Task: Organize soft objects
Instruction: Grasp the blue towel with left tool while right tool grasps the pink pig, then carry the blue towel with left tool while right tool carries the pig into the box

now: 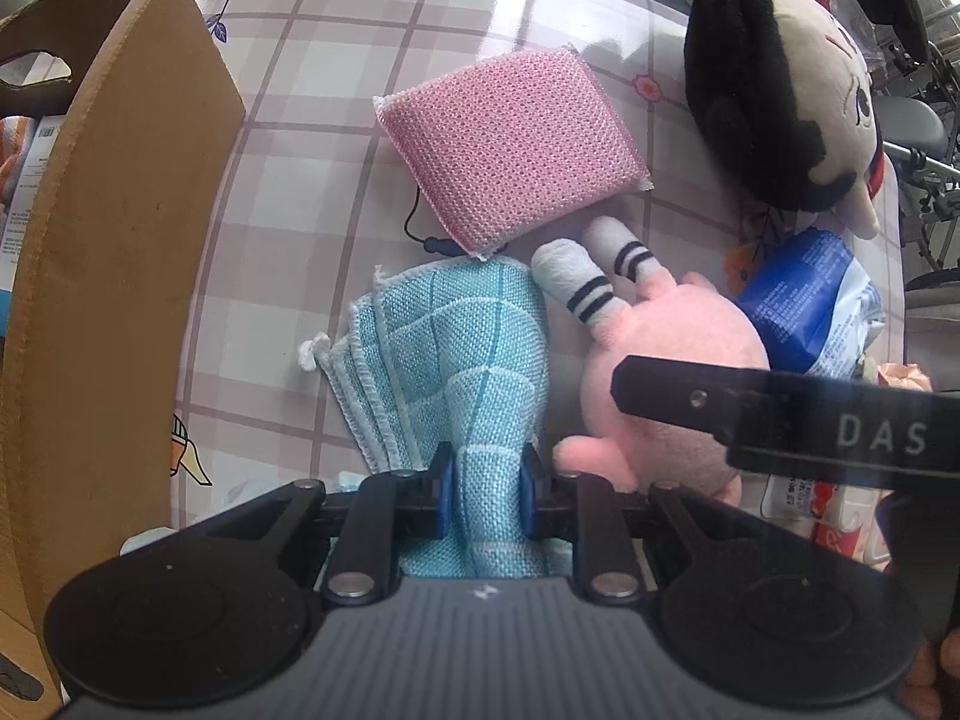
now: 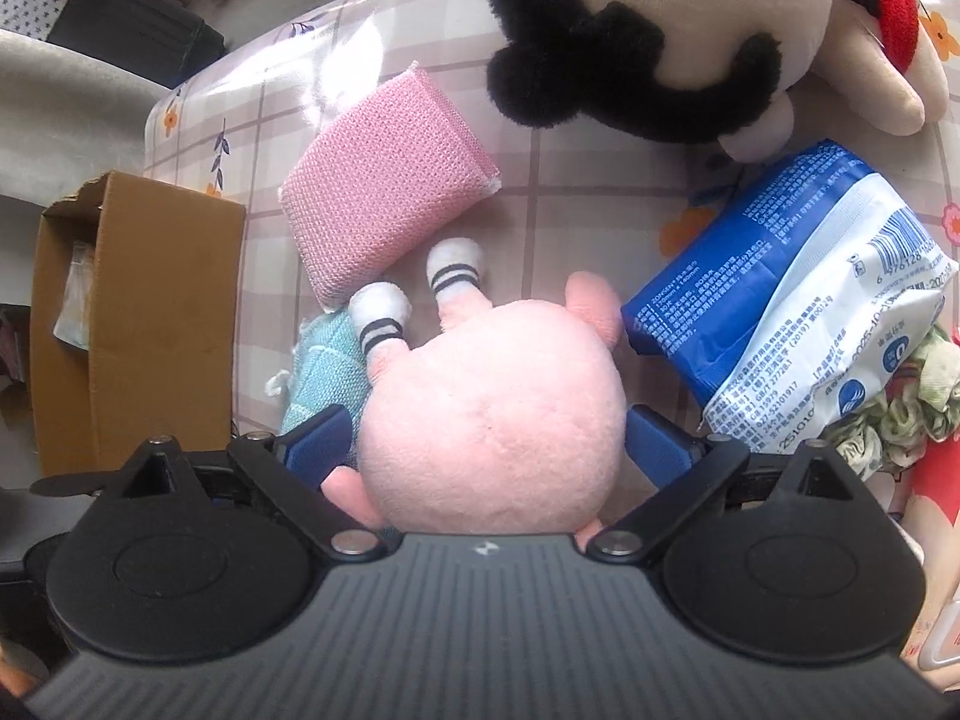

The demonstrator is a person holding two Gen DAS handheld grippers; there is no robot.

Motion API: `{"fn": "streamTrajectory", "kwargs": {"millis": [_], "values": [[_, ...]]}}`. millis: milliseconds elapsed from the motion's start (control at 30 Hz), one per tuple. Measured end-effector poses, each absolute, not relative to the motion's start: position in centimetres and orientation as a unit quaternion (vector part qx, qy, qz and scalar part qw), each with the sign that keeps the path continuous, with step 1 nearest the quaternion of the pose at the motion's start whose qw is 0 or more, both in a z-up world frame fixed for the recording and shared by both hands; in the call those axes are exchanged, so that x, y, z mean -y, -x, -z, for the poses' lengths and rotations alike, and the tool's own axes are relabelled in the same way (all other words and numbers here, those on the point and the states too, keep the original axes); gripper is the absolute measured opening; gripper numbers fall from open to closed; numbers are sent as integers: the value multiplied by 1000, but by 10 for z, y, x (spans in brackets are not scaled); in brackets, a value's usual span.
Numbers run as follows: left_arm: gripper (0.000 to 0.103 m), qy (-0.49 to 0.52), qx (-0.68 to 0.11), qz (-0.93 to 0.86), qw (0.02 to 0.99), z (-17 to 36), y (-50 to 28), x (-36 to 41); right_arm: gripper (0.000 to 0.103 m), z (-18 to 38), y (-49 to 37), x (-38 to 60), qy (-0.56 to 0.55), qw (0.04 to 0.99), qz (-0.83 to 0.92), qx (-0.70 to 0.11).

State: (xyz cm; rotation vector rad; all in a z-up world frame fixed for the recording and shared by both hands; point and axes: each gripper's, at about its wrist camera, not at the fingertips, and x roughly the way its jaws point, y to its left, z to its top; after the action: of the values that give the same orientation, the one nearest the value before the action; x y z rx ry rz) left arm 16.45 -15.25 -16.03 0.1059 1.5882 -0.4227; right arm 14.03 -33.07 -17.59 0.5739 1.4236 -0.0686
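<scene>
The left gripper [image 1: 485, 483] pinches a bunched fold of the blue cloth [image 1: 447, 354] on the worktop [image 1: 288, 276]. The right gripper [image 2: 489, 450] has its fingers [image 2: 318, 447] against the pink plush toy [image 2: 489, 420], seemingly gripping it. Beyond lie a pink sponge [image 1: 513, 147], a wet-wipes pack [image 2: 774, 294], a black-haired doll [image 2: 672, 24] and a cardboard box [image 2: 138, 324].

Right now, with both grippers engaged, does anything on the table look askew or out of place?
Yes. The pink plush lies feet-away between the right gripper fingers, its striped sock overlapping the blue cloth that the left gripper pinches. A thin black cord pokes out from under the pink sponge.
</scene>
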Motion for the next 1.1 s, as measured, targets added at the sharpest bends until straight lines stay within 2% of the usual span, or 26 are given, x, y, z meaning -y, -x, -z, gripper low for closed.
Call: {"fn": "streamTrajectory", "kwargs": {"millis": [167, 300, 467, 1100], "values": [[21, -40, -707, 191, 679, 163, -164, 150, 100, 193, -142, 324, -246, 706, 33, -663], [20, -35, -706, 191, 681, 160, -164, 146, 95, 193, -136, 321, -250, 716, 38, -651], [17, -25, -694, 182, 696, 152, -161, 141, 92, 186, -128, 333, -293, 714, 36, -634], [16, 54, -643, 192, 740, 78, -136, 143, 92, 131, -89, 370, -454, 693, -14, -559]]}}
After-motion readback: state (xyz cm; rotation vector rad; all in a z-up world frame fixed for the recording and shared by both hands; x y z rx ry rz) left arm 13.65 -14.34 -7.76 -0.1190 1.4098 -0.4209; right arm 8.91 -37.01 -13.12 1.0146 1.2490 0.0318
